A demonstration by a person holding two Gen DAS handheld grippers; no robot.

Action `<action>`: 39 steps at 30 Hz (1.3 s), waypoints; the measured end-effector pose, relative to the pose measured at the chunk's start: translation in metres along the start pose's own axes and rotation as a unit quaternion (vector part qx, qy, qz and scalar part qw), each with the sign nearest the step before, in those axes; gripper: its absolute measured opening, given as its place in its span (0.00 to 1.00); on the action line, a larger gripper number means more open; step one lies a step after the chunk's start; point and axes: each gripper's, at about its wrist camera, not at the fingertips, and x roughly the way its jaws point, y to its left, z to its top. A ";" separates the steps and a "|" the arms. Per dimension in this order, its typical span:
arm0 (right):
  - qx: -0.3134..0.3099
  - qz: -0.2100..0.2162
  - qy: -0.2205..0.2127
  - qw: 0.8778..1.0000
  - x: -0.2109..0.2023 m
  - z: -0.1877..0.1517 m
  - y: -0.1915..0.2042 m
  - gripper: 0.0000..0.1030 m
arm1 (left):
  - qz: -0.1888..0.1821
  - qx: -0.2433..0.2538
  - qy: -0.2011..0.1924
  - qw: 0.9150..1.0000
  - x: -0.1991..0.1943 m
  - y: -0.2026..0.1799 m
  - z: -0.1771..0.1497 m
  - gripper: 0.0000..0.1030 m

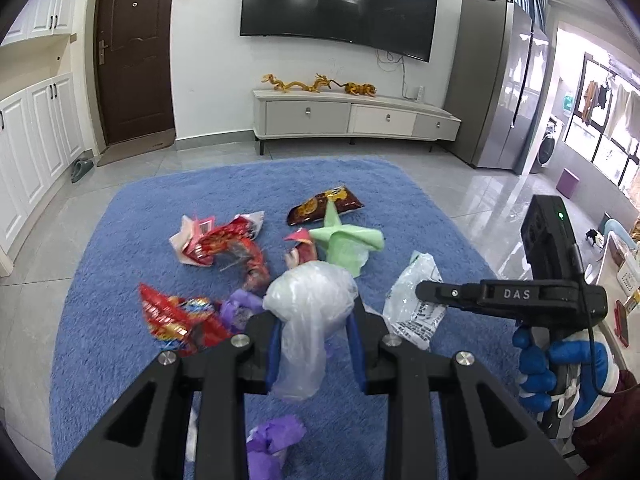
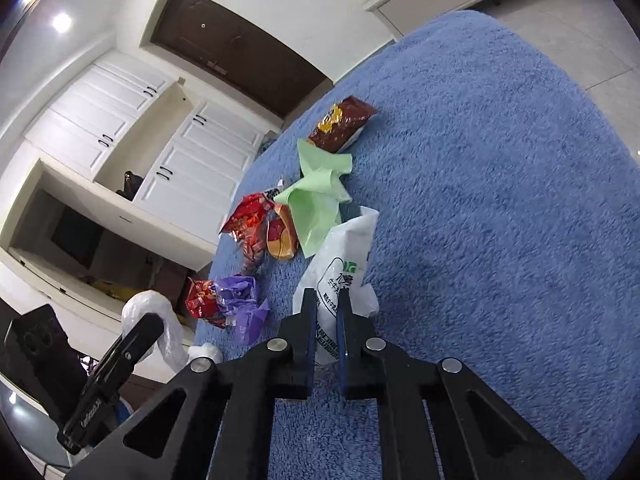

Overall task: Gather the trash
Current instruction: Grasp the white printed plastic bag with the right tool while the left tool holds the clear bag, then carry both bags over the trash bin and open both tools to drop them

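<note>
A shaggy blue rug (image 1: 120,248) covers glossy grey floor tiles, facing a dark wooden door (image 1: 134,52), a wall-mounted black television (image 1: 340,0) and a low white cabinet (image 1: 352,118). Crumpled litter sits mid-rug: red snack wrappers (image 1: 224,246), a brown snack packet (image 1: 326,204), a pale green paper sheet (image 1: 344,242) and purple tissue scraps (image 1: 272,446). The left gripper (image 1: 314,322) pinches a clear crumpled plastic bag (image 1: 308,300), lifted above the pile. Nearer the rug's right edge, the right gripper (image 2: 326,320) has its jaws pressed together on a white printed plastic bag (image 2: 344,264).
</note>
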 end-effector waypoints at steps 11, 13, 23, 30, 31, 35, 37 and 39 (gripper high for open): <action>-0.007 -0.037 -0.102 0.994 -0.103 0.025 -0.042 0.06 | -0.060 0.060 0.021 0.996 0.043 -0.086 0.045 0.26; -0.005 -0.061 -0.124 0.990 -0.127 0.028 -0.057 0.06 | -0.083 0.078 0.031 0.993 0.058 -0.117 0.053 0.26; 0.057 -0.231 -0.181 0.954 -0.210 0.037 -0.161 0.06 | -0.156 0.158 0.082 0.972 0.143 -0.270 0.072 0.27; 0.105 -0.282 -0.167 0.939 -0.207 0.039 -0.224 0.09 | -0.166 0.169 0.121 0.964 0.199 -0.326 0.073 0.33; 0.109 -0.286 -0.166 0.937 -0.205 0.039 -0.228 0.10 | -0.169 0.166 0.129 0.963 0.207 -0.331 0.072 0.41; 0.134 -0.297 -0.164 0.931 -0.197 0.038 -0.250 0.32 | -0.163 0.161 0.142 0.963 0.230 -0.341 0.072 0.61; 0.142 -0.305 -0.165 0.927 -0.196 0.036 -0.258 0.35 | -0.164 0.153 0.149 0.963 0.235 -0.343 0.071 0.61; 0.153 -0.311 -0.166 0.923 -0.197 0.032 -0.266 0.37 | -0.164 0.147 0.150 0.964 0.237 -0.339 0.072 0.61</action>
